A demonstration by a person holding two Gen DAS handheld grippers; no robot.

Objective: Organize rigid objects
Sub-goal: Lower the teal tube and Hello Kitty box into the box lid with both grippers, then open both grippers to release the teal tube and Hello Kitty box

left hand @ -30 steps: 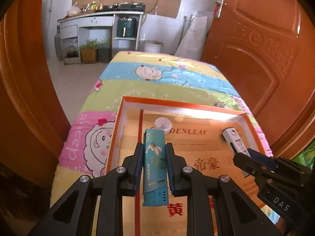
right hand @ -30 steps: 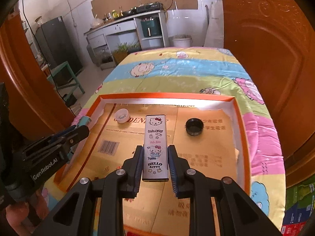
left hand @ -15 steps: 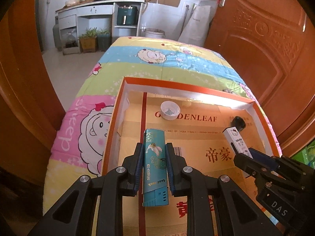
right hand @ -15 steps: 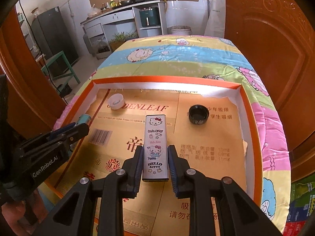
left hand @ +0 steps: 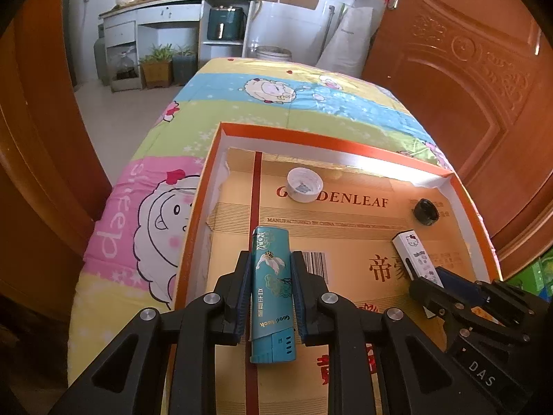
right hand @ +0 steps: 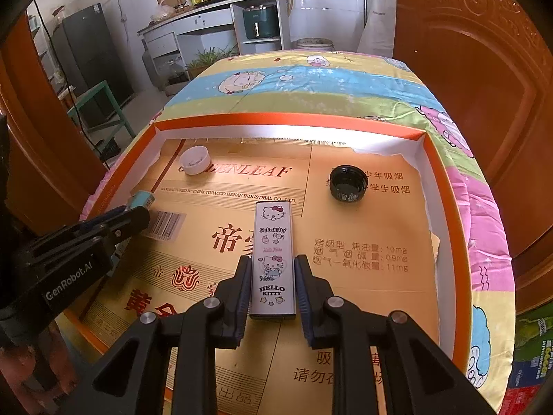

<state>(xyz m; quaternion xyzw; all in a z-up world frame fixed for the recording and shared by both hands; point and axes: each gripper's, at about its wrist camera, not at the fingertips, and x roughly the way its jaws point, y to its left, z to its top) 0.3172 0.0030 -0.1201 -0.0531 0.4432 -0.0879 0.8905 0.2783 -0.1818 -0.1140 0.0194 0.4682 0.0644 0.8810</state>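
Here, on the left, the left gripper [left hand: 269, 287] is clamping a teal lighter [left hand: 272, 294] between its pads, and the lighter's long axis is running straight along the fingers, pointing toward the far wall of the orange-rimmed box [left hand: 311, 138]. It is hanging above the cardboard floor on the box's left side, and whether its lower end is touching the cardboard I cannot tell. Further right, the right gripper [right hand: 271, 283] is pinching a white cartoon-printed lighter [right hand: 273, 259] the same way, lengthwise along its fingers, above the middle of the box floor. So each hand is already carrying its own piece, and the two lighters are lying roughly parallel, well apart, with open cardboard beneath each one; setting them down looks like a matter of lowering rather than reaching. Beyond them, a white cap [right hand: 195, 160] is sitting near the far left corner and a black cap [right hand: 348, 183] is sitting toward the far right, both mouth-up. Counting: two lighters, two caps, one box, two grippers.
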